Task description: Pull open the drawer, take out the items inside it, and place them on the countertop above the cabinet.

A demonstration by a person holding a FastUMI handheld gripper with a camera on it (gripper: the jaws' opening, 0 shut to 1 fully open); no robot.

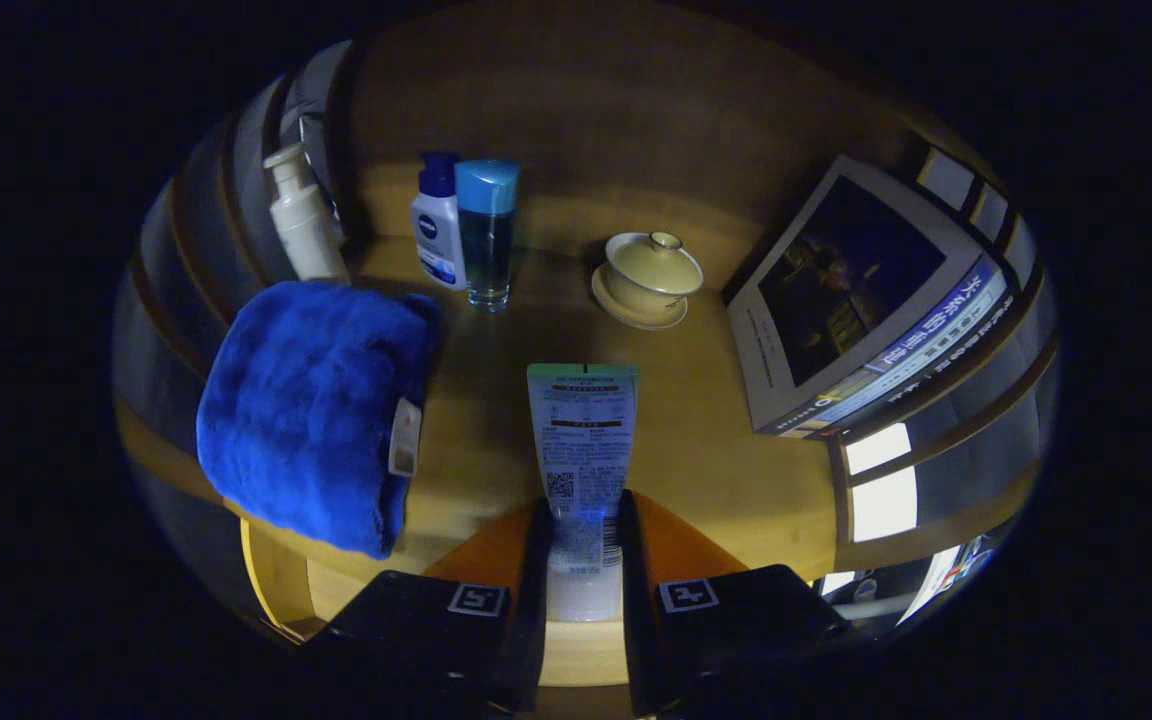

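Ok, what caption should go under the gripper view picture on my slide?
Hand-held gripper shut on a tube over the wooden countertop, between a blue towel and a lidded cup.

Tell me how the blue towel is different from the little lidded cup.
The blue towel is soft, folded and big, hanging over the countertop's front edge; the lidded cup is small, hard, cream-coloured, upright on a saucer. Both rest on the countertop, beyond the tongs, which grip a tube.

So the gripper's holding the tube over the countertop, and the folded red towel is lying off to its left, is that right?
Not quite: the folded towel is blue, not red. The gripper view shows the gripper shut on the tube over the countertop, with the towel lying to its left.
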